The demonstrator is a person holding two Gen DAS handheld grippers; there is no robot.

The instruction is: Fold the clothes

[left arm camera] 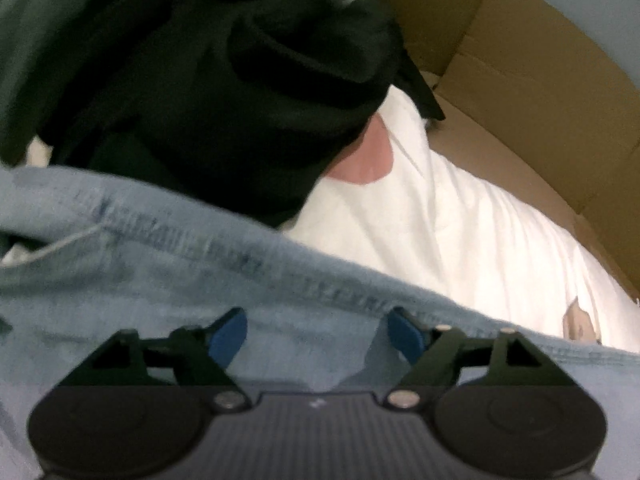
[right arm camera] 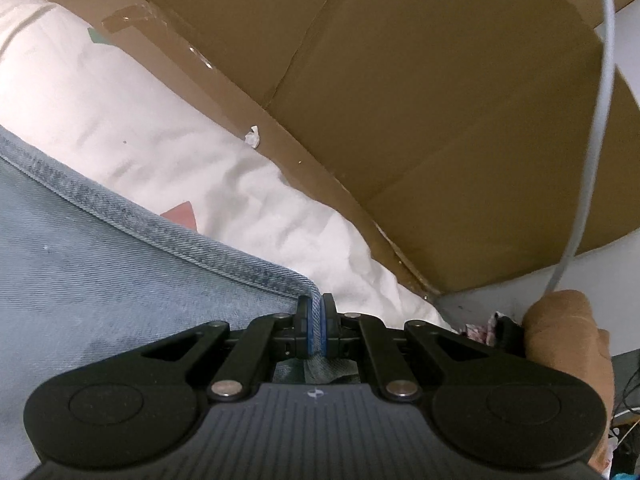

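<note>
1. The right gripper (right arm camera: 316,322) is clamped on the hemmed corner of the denim garment (right arm camera: 100,280), which lies over a white sheet (right arm camera: 120,112) beside cardboard (right arm camera: 440,100).
2. The left gripper (left arm camera: 318,334) stands wide open above the denim, pads clear of cloth.
3. Risk: with only one corner pinned, a pull would likely skew the fold.
4. The dark clothes (left arm camera: 200,100) lie close; a low sweep might drag them.
</note>
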